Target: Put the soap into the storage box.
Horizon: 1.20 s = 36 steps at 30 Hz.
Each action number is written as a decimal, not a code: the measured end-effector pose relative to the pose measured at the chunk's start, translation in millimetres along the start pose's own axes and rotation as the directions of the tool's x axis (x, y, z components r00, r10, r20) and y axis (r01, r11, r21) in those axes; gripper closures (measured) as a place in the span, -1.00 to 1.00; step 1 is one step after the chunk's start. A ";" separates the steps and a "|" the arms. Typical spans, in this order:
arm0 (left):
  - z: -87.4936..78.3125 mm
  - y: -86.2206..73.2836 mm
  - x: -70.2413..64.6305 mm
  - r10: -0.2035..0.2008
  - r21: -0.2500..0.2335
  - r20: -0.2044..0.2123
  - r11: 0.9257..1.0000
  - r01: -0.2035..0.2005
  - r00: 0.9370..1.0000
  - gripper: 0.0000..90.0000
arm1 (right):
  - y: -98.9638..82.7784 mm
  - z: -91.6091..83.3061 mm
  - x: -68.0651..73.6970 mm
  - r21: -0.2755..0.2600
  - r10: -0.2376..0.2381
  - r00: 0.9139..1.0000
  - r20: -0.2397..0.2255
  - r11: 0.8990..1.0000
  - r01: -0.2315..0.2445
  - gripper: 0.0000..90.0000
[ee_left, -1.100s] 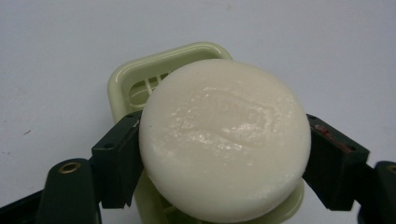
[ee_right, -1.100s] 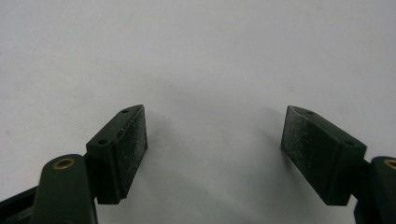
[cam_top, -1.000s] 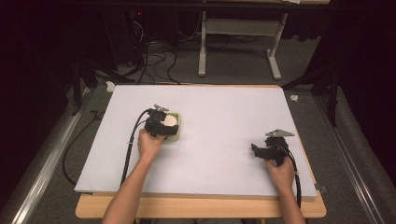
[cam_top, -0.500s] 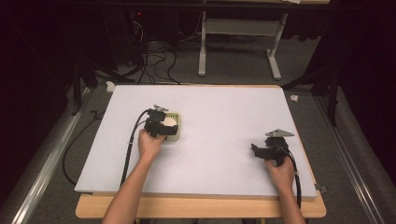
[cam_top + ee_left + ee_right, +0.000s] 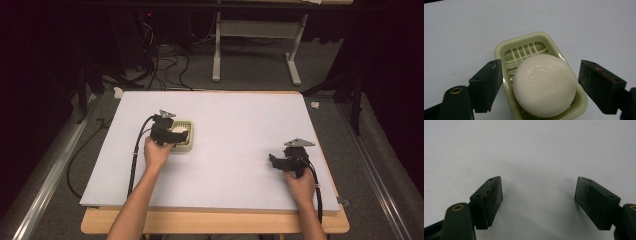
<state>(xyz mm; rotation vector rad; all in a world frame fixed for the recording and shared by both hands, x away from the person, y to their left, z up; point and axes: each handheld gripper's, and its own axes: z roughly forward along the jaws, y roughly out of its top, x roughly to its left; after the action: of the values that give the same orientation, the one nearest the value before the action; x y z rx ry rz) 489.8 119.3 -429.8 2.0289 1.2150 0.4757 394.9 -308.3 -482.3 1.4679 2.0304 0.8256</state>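
A round white bar of soap lies in a pale green slatted soap dish on the white table top. My left gripper is open, its jaws standing on either side of the soap and dish without touching the soap. From above, the left gripper sits over the soap dish at the table's left middle. My right gripper rests at the right side of the table, open, with only bare white surface between its fingers.
The white board lies on a wooden table, edges near my forearms. Black cables trail from each gripper. Beyond the far edge stand a table frame and floor cables. A metal rail runs along the left.
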 end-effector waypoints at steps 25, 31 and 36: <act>-30.5 -7.2 10.6 0.020 -0.044 0.013 0.999 -0.020 1.000 -0.57 | 0.1 0.3 -0.9 0.002 0.001 1.000 -0.006 1.000 -0.001 -0.49; -36.1 -10.1 12.5 0.024 -0.050 0.010 0.998 -0.024 1.000 -0.58 | 0.1 0.3 -0.9 0.002 0.001 1.000 -0.006 1.000 -0.001 -0.49; -41.7 -14.8 16.3 0.007 -0.067 0.018 0.998 -0.006 1.000 -0.58 | 0.1 0.3 -0.8 0.002 0.003 1.000 -0.006 1.000 -0.003 -0.49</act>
<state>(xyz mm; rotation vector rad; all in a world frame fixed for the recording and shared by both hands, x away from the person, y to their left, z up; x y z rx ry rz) 462.7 154.0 -413.2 1.9767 1.1673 0.4940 395.5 -308.9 -482.4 1.4717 2.0347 0.8304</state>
